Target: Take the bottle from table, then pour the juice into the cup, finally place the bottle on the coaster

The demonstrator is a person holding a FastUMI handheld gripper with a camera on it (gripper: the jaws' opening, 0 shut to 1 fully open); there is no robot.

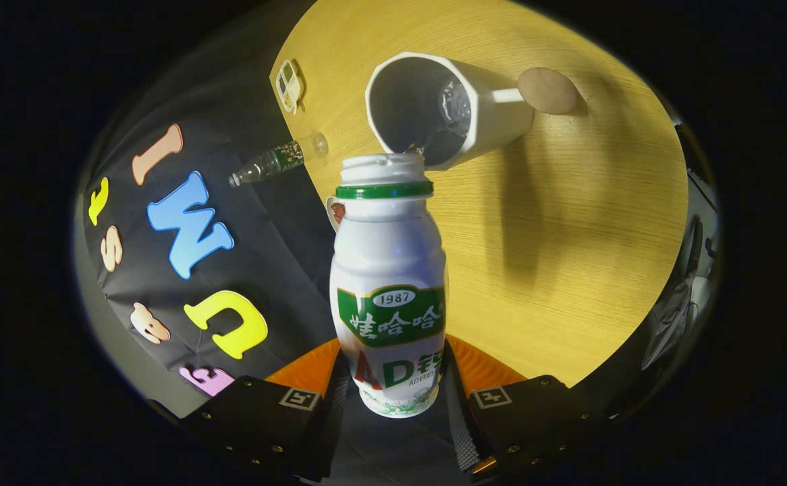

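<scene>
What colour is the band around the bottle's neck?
Green, on the bottle held between the hand-held gripper fingers; gripper view.

Recording booth: cloth wall [279, 223], wooden table [569, 223]

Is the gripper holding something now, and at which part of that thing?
Yes. The gripper is shut on the white bottle, its two fingers pressing the lower body from both sides, near the base. The open mouth is tilted toward the cup.
</scene>
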